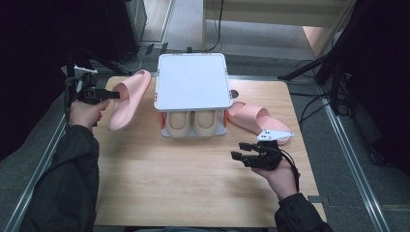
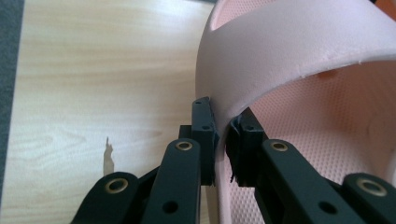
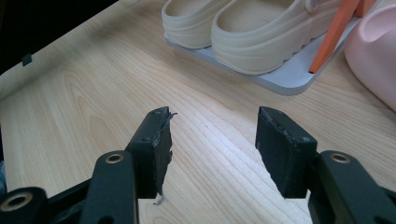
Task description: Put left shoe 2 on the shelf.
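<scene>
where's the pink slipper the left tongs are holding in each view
High view: pink slipper left of the white rack, clamped by the left tongs.
Left gripper view: fills the right side, strap pinched between the jaws.
Right gripper view: not identifiable.
Shared landmark: wooden table.

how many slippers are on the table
4: a pink one held up at the left by the left tongs, a pink one right of the rack, two beige ones on its lower shelf.
</scene>
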`<state>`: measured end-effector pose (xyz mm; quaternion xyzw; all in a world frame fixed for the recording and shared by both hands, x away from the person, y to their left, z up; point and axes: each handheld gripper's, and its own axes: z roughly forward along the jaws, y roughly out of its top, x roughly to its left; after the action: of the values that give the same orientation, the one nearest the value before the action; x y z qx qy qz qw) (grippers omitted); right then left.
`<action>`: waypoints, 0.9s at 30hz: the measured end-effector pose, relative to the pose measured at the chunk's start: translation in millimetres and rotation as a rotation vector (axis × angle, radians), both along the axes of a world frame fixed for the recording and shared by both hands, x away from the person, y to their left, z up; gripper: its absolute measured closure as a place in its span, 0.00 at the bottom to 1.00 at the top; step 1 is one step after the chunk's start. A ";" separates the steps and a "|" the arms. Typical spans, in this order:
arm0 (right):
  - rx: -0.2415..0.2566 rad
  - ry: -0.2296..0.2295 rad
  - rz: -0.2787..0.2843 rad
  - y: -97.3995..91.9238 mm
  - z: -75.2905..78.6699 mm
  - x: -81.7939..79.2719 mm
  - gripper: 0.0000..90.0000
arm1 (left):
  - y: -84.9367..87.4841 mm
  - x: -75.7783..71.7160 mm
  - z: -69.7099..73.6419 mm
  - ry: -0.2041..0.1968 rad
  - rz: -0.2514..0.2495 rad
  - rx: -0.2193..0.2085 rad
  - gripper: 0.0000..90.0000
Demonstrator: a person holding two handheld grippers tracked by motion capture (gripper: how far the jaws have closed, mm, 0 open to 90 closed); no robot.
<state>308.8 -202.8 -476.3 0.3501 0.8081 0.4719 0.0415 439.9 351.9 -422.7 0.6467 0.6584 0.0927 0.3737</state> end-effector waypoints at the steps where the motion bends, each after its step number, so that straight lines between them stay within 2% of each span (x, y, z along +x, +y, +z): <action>1: 0.000 0.000 0.000 0.0 0.0 0.0 0.51 | 0.0 0.0 0.0 0.000 0.000 0.000 0.92; 2: 0.001 0.000 0.000 -0.1 0.1 0.2 0.51 | -2.2 3.9 8.1 -0.002 -0.005 0.001 0.92; 3: 0.001 0.000 0.000 -0.1 0.1 0.2 0.51 | -2.2 3.9 8.1 -0.002 -0.005 0.001 0.92; 5: 0.001 0.000 -0.001 -0.2 0.1 0.2 0.51 | -5.5 7.4 17.9 -0.009 -0.013 0.014 0.92; 6: 0.001 -0.001 -0.001 -0.4 0.2 0.5 0.51 | -9.2 10.6 28.6 -0.019 -0.018 0.027 0.92; 8: 0.003 -0.001 -0.002 -0.5 0.1 0.6 0.51 | -13.5 13.6 39.1 -0.031 -0.019 0.032 0.91; 9: 0.004 0.000 -0.002 -0.5 0.1 0.7 0.51 | -13.5 13.6 39.1 -0.031 -0.019 0.032 0.91; 12: 0.003 -0.001 -0.001 -0.6 0.2 0.7 0.51 | -20.0 18.5 53.6 -0.044 -0.028 0.033 0.91; 14: 0.008 0.000 -0.004 -0.6 0.4 0.9 0.51 | -29.3 24.1 67.0 -0.057 -0.038 0.044 0.91; 15: 0.008 0.000 -0.005 -0.7 0.5 0.9 0.51 | -29.3 24.1 67.0 -0.057 -0.038 0.044 0.91; 16: 0.008 0.001 -0.006 -0.9 0.5 0.8 0.51 | -36.9 27.7 75.0 -0.059 -0.054 0.053 0.91; 17: 0.008 0.001 -0.006 -0.9 0.5 0.8 0.51 | -36.9 27.7 75.0 -0.059 -0.054 0.053 0.91; 20: 0.014 -0.001 -0.005 -1.9 0.7 1.0 0.51 | -51.7 33.6 88.1 -0.071 -0.077 0.061 0.91; 23: 0.017 -0.001 -0.004 -2.2 0.6 1.4 0.51 | -59.5 36.2 92.7 -0.073 -0.087 0.069 0.91; 27: 0.019 -0.002 -0.006 -2.8 1.3 1.0 0.51 | -72.1 41.0 97.6 -0.077 -0.098 0.043 0.91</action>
<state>309.8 -205.6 -475.0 0.3526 0.8024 0.4797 0.0404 480.8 279.8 -325.1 0.6820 0.6091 0.1133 0.3887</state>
